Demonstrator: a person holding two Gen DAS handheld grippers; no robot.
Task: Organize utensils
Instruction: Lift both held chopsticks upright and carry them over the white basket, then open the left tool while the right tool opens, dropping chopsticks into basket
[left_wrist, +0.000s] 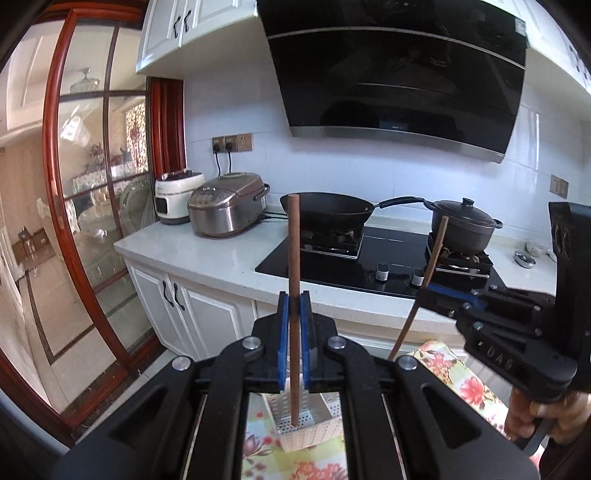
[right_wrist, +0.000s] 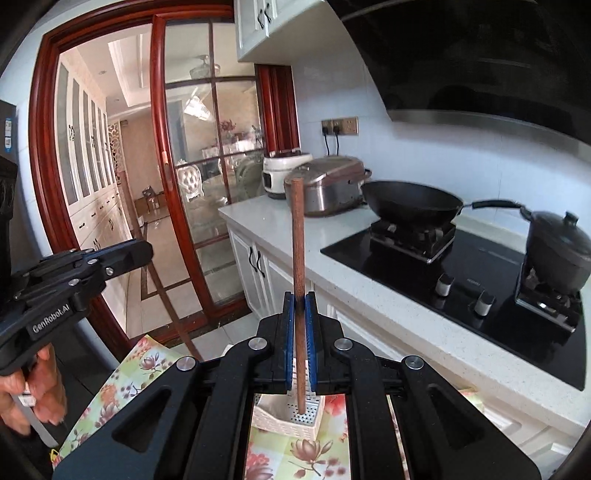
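left hand-held gripper (left_wrist: 294, 304) and right hand-held gripper (right_wrist: 300, 304) each clench an upright chopstick (left_wrist: 294, 295) above the white basket (left_wrist: 314, 424); either stick could tilt, slip, and miss it.

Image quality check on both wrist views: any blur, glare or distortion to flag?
Left wrist: strong fisheye bending of the door frame, reflections on the glossy range hood; the chopstick in the left gripper is sharp. Right wrist: same curvature, slight smear on the wok handle, bright daylight through the glass door, dark vignette corners.
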